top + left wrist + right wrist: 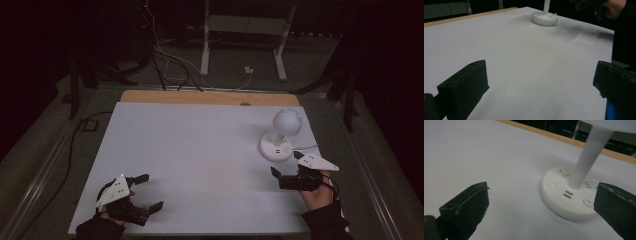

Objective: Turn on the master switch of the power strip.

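Your right gripper (286,169) is wide open and empty, just beside the white round-based lamp (278,145) at the far right of the white worktop (200,150), maybe ready to press it. Your left gripper (147,191) waits near left, wide open, holding nothing.

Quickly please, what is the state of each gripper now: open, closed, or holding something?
Left gripper: open, holding nothing, over the bare table.
Right gripper: open, holding nothing, beside the white lamp base.
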The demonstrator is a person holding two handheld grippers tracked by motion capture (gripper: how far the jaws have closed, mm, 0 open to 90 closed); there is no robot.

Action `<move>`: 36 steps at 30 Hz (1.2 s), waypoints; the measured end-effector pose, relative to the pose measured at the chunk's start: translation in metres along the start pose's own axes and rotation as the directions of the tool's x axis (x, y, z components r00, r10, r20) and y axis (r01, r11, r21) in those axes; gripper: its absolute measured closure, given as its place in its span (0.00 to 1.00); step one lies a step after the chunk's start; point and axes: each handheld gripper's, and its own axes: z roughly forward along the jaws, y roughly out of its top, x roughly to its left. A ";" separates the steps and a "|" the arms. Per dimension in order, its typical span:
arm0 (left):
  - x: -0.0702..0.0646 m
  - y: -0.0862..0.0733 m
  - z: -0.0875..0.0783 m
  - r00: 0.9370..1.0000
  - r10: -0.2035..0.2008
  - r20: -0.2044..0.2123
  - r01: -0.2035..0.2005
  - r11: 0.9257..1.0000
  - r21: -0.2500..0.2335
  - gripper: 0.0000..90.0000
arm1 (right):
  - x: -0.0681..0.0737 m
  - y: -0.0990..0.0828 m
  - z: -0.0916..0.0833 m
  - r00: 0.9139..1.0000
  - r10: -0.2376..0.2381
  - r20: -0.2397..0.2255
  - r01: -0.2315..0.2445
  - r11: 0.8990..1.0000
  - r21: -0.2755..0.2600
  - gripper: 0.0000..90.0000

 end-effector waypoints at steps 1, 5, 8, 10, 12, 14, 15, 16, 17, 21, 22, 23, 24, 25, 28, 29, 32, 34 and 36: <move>0.000 0.000 0.000 1.000 0.000 0.000 0.000 1.000 0.000 0.00 | -0.002 0.000 0.000 1.000 0.004 0.007 -0.004 1.000 0.003 0.00; 0.000 0.000 0.000 1.000 0.001 0.000 -0.001 1.000 0.000 0.00 | -0.008 -0.001 0.001 1.000 0.018 0.018 -0.018 1.000 0.012 0.00; 0.000 0.000 0.000 1.000 -0.001 0.000 0.001 1.000 0.000 0.00 | -0.013 -0.002 0.002 0.999 0.026 0.026 -0.026 1.000 0.018 0.00; 0.000 0.000 0.000 1.000 -0.001 0.000 0.001 1.000 0.000 0.00 | -0.016 -0.002 0.003 0.999 0.032 0.029 -0.033 0.999 0.025 0.00; 0.000 0.000 0.000 1.000 -0.001 0.000 0.001 1.000 0.000 0.00 | -0.020 -0.003 0.005 0.999 0.040 0.025 -0.040 0.999 0.029 0.00; 0.000 0.000 0.000 1.000 -0.001 0.000 0.001 1.000 -0.001 0.00 | -0.023 -0.004 0.005 0.999 0.041 0.021 -0.042 0.999 0.023 0.00; 0.000 0.000 0.000 1.000 -0.002 0.001 0.002 1.000 -0.001 0.00 | -0.024 -0.004 0.006 0.999 0.043 0.016 -0.043 0.999 0.028 0.00; 0.000 0.000 0.000 1.000 -0.003 0.000 0.003 1.000 -0.001 0.00 | -0.025 -0.004 0.007 0.999 0.043 0.018 -0.043 0.999 0.028 0.00; 0.000 0.000 0.000 1.000 -0.002 0.001 0.002 1.000 -0.001 0.00 | -0.026 -0.004 0.008 0.999 0.048 0.016 -0.048 0.998 0.030 0.00; 0.000 0.000 0.000 1.000 -0.003 0.002 0.003 1.000 -0.002 0.00 | -0.032 -0.003 0.010 0.997 0.078 0.019 -0.079 0.996 0.037 0.00; 0.000 0.000 0.000 1.000 -0.003 0.002 0.003 1.000 -0.002 0.00 | -0.033 -0.003 0.010 0.996 0.084 0.019 -0.084 0.996 0.038 0.00; 0.000 0.000 0.000 1.000 -0.003 0.002 0.003 1.000 -0.001 0.00 | -0.035 -0.002 0.011 0.996 0.087 0.021 -0.088 0.995 0.038 0.00; 0.000 0.000 0.000 1.000 -0.004 0.002 0.004 1.000 -0.002 0.00 | -0.036 -0.002 0.011 0.995 0.094 0.022 -0.095 0.995 0.037 0.00; 0.000 0.000 0.000 1.000 -0.004 0.002 0.004 1.000 -0.002 0.00 | -0.038 -0.002 0.011 0.994 0.104 0.020 -0.105 0.994 0.040 0.00; 0.000 0.000 0.000 1.000 -0.006 0.002 0.006 1.000 -0.002 0.00 | -0.043 -0.001 0.013 0.993 0.117 0.022 -0.118 0.992 0.038 0.00; 0.000 0.000 0.000 1.000 -0.006 0.002 0.006 1.000 -0.002 0.00 | -0.044 -0.001 0.014 0.993 0.115 0.022 -0.116 0.992 0.042 0.00; 0.001 0.000 0.000 1.000 -0.005 0.001 0.005 1.000 0.000 0.00 | -0.047 -0.001 0.017 0.993 0.111 0.032 -0.113 0.993 0.043 0.00; 0.001 0.000 0.000 1.000 -0.007 0.003 0.007 1.000 0.001 0.00 | -0.047 -0.001 0.020 0.990 0.125 0.058 -0.127 0.991 0.041 0.00; 0.001 0.000 0.001 1.000 -0.008 0.003 0.008 1.000 0.002 0.00 | -0.048 -0.001 0.023 0.989 0.137 0.064 -0.139 0.990 0.036 0.00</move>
